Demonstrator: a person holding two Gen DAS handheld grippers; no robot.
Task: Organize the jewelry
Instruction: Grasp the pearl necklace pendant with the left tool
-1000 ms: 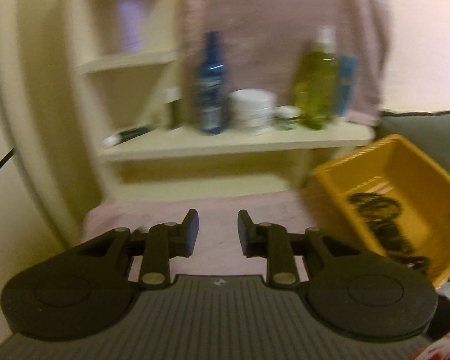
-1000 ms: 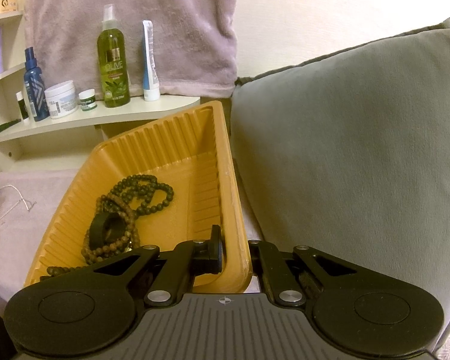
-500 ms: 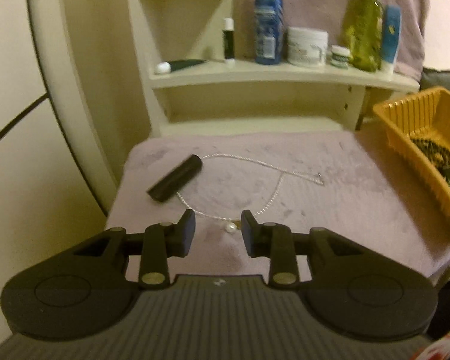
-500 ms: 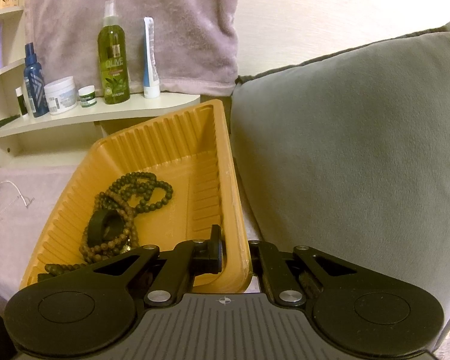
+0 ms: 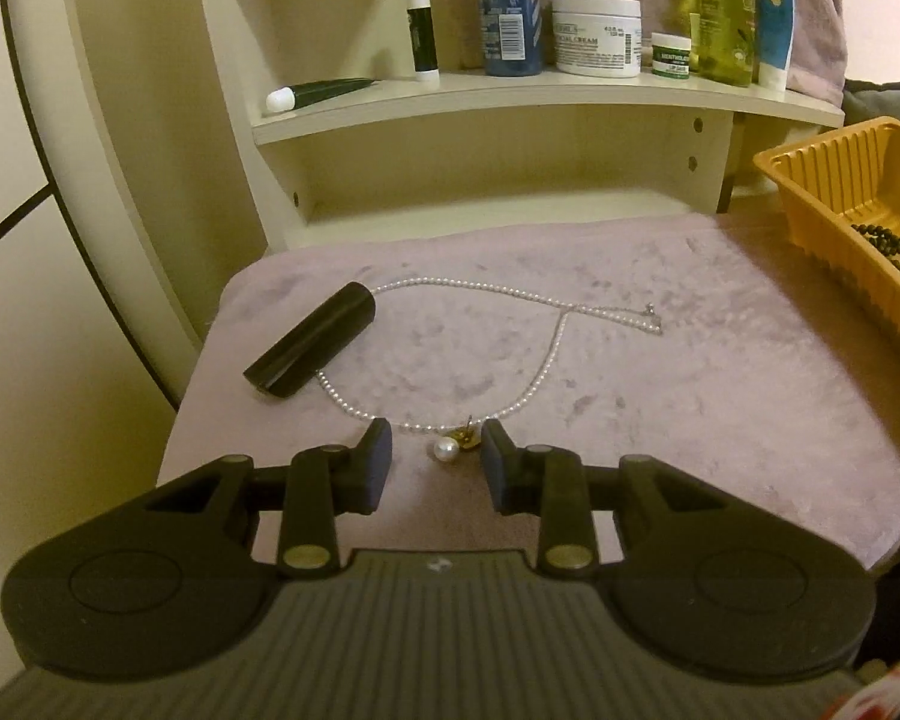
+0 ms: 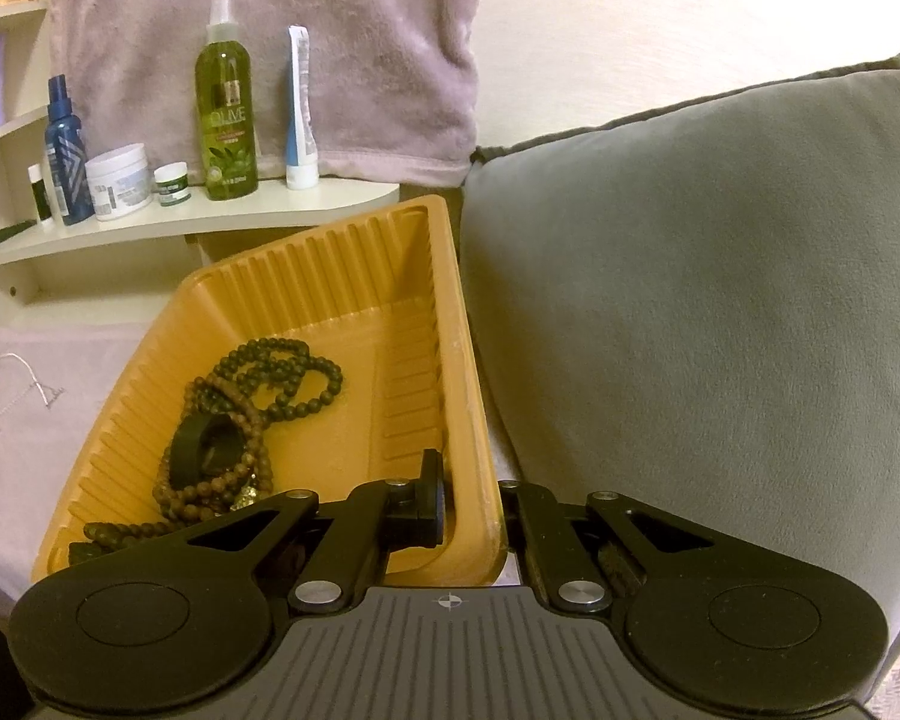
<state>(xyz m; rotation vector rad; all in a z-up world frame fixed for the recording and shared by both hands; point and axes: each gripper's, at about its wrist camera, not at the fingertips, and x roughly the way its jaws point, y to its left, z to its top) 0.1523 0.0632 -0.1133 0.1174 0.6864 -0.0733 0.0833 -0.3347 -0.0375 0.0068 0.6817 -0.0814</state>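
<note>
A fine pearl necklace (image 5: 546,360) lies looped on the mauve towel (image 5: 660,420), its pearl pendant (image 5: 444,450) nearest me. My left gripper (image 5: 435,438) hangs low over the towel with its jaws closing. The pendant sits between the fingertips, and the pads do not touch it. My right gripper (image 6: 471,504) is shut on the near right wall of the yellow tray (image 6: 330,276). Inside the tray lie dark bead strings (image 6: 282,378) and a black ring (image 6: 204,450). The tray's edge (image 5: 834,180) also shows at the right of the left wrist view.
A black cylinder (image 5: 312,348) lies on the necklace's left end. Behind the towel stands a cream shelf (image 5: 540,102) with bottles and jars. A grey cushion (image 6: 720,300) stands right of the tray. The towel drops off at its left and near edges.
The left gripper has sunk and tipped down from the shelf toward the towel, so the necklace's pendant now lies between its fingertips. The right gripper and tray have stayed put.
</note>
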